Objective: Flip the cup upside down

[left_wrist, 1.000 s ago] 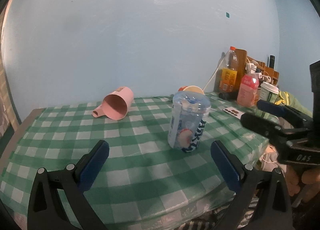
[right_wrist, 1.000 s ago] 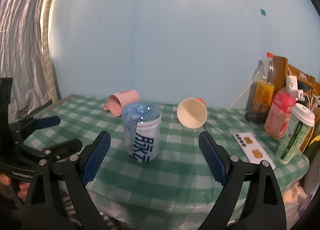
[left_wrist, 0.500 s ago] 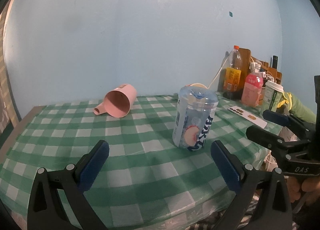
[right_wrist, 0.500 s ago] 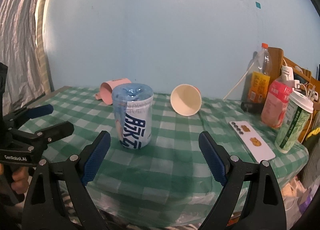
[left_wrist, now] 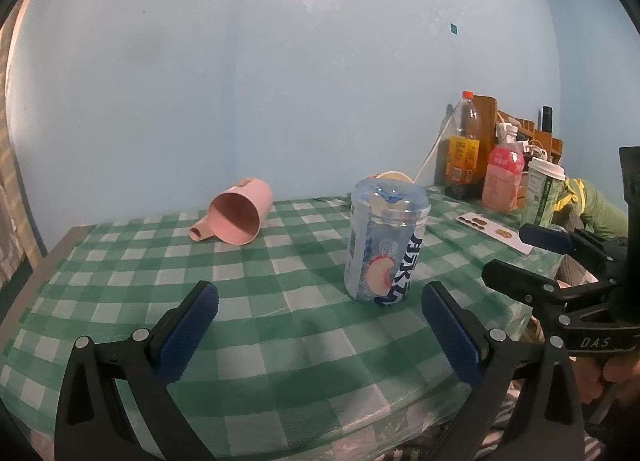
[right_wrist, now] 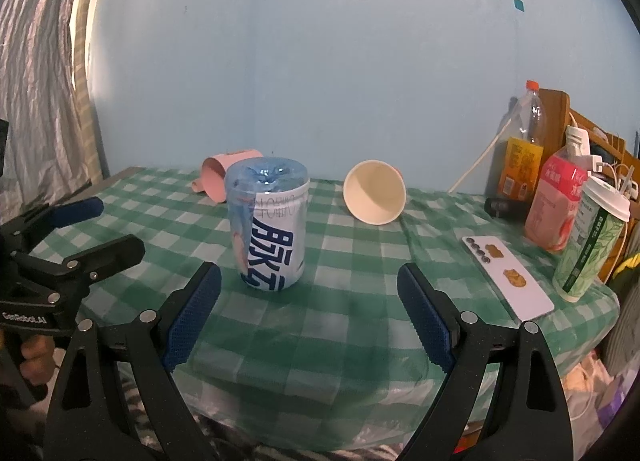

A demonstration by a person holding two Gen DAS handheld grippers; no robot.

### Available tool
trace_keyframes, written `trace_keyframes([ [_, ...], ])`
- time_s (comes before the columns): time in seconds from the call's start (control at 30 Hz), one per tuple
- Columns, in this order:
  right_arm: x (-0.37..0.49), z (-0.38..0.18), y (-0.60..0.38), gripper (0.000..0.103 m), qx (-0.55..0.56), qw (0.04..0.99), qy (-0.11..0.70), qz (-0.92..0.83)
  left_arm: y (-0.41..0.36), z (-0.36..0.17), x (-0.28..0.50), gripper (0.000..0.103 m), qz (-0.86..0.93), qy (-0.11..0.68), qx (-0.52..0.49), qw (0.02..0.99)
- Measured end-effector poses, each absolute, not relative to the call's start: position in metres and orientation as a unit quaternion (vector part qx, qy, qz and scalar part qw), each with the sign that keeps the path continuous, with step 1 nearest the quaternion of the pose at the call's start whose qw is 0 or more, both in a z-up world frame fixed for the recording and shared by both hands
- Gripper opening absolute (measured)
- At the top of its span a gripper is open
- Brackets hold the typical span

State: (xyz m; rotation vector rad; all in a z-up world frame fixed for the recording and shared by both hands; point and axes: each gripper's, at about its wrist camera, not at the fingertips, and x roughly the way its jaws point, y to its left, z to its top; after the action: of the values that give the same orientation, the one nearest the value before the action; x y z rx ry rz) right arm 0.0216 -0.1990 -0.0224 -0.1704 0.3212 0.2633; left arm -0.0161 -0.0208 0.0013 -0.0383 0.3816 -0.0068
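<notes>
left gripper point(left_wrist: 320, 333): we hold it low at the near edge of the table, its jaws spread wide, nothing between the blue pads point(left_wrist: 184, 335). in the right wrist view it shows at the far left point(right_wrist: 104, 229), also wide apart.
table point(left_wrist: 120, 285): we see a green and white checked cloth over it, reaching back to a pale blue wall.
pink cup point(left_wrist: 240, 213): it lies on its side at the back left of the cloth, mouth turned toward us, handle stub touching the cloth. in the right wrist view point(right_wrist: 214, 177) it sits partly behind the plastic cup.
plastic cup point(left_wrist: 386, 247): clear, with a blue and white label, it stands mouth down in the middle of the cloth, base up, ahead of both grippers and touched by neither. right wrist view point(right_wrist: 268, 225).
paper cup point(right_wrist: 374, 193): cream, it lies on its side behind and to the right of the plastic cup, mouth facing us, well apart from it.
white card point(right_wrist: 516, 285): flat on the cloth near the right edge.
bottles and lidded cup: an orange bottle point(right_wrist: 520, 157), a pink bottle point(right_wrist: 554, 209) and a green lidded cup point(right_wrist: 588, 245) stand at the right end.
right gripper point(right_wrist: 310, 313): we keep it low at the near edge, jaws wide, empty. the left wrist view shows it at the far right point(left_wrist: 528, 253).
</notes>
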Motion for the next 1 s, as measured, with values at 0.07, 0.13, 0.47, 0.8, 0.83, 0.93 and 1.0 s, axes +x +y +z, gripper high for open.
trace_keyframes([
  [0.07,0.0222,-0.0226,-0.1996,0.089,-0.083,0.975,0.161,0.131,-0.0205,0.0013,-0.0159,0.103,-0.005,0.189,-0.02,0.982],
  [0.13,0.0221,-0.0224,-0.2005,0.089,-0.081,0.975,0.161,0.131,-0.0206,0.0015,-0.0161,0.103,-0.004,0.189,-0.02,0.982],
  [0.47,0.0219,-0.0222,-0.2003,0.089,-0.082,0.975,0.161,0.13,-0.02,0.0016,-0.0166,0.103,-0.006,0.19,-0.02,0.981],
  [0.8,0.0214,-0.0224,-0.1995,0.089,-0.082,0.975,0.159,0.129,-0.0205,0.0016,-0.0175,0.103,-0.003,0.194,-0.024,0.981],
  [0.83,0.0215,-0.0223,-0.1999,0.089,-0.082,0.975,0.16,0.129,-0.0204,0.0015,-0.0174,0.103,-0.003,0.195,-0.024,0.981],
  [0.93,0.0213,-0.0223,-0.1998,0.089,-0.081,0.975,0.16,0.13,-0.0206,0.0013,-0.0172,0.103,-0.003,0.197,-0.025,0.98],
  [1.0,0.0214,-0.0221,-0.1999,0.089,-0.082,0.975,0.16,0.129,-0.0203,0.0014,-0.0171,0.103,-0.002,0.199,-0.026,0.98],
])
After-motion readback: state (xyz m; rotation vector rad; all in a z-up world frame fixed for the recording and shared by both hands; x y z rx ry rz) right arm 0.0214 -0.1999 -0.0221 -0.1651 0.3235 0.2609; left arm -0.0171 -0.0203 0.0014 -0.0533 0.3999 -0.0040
